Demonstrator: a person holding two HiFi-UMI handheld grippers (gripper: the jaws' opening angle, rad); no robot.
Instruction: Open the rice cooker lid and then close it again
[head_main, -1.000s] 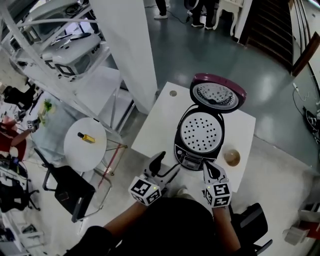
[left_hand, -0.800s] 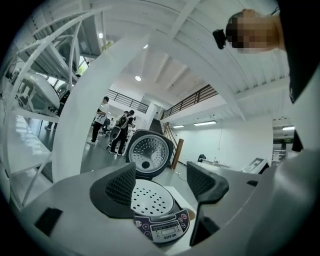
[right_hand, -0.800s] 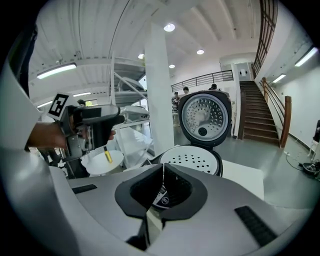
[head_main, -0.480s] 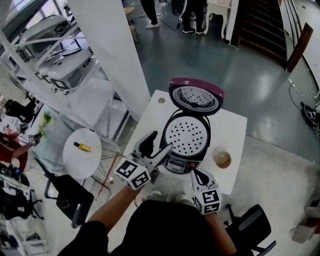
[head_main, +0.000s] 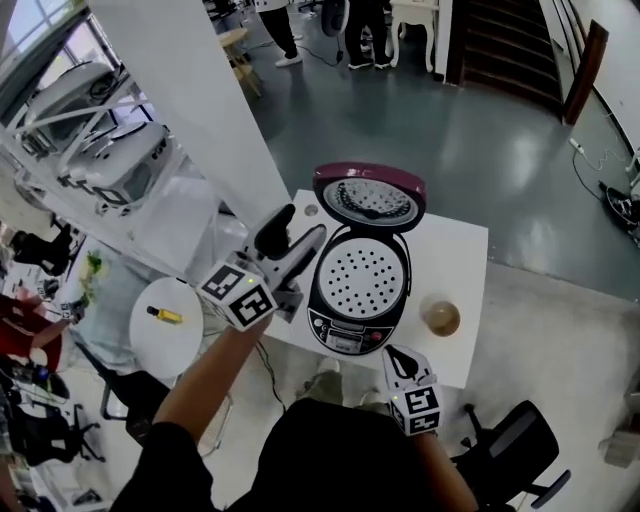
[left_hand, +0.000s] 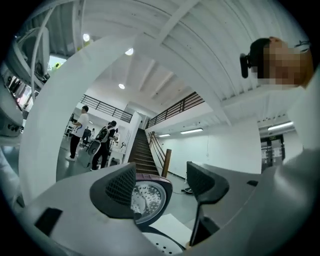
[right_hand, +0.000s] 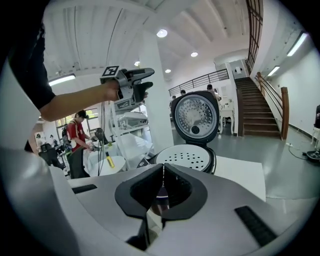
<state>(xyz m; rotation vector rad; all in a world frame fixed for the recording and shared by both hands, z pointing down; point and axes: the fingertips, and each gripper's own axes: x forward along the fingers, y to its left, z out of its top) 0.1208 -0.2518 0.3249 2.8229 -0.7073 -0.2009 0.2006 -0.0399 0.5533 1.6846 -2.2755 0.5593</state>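
The rice cooker (head_main: 350, 300) stands on the white table (head_main: 460, 250) with its maroon-rimmed lid (head_main: 368, 198) swung up at the back. A white perforated tray (head_main: 360, 272) covers the pot. My left gripper (head_main: 292, 238) is raised beside the cooker's left side, level with the lid, open and empty. In the left gripper view the lid (left_hand: 149, 199) shows between the open fingers (left_hand: 117, 189), apart from them. My right gripper (head_main: 398, 358) hangs shut at the table's front edge, short of the control panel (head_main: 345, 335). Its closed fingertips (right_hand: 162, 192) hold nothing, and the cooker (right_hand: 192, 150) stands beyond them.
A brown cup (head_main: 440, 317) sits on the table right of the cooker. A white pillar (head_main: 180, 110) rises close on the left. Below it is a small round table (head_main: 190, 330) with a yellow bottle (head_main: 165, 315). A black chair (head_main: 520, 450) stands at lower right. People stand far back.
My left gripper has risen from the table's front edge, up and forward along the cooker's left side toward the lid. The right gripper has drawn back a little. The lid stays open.
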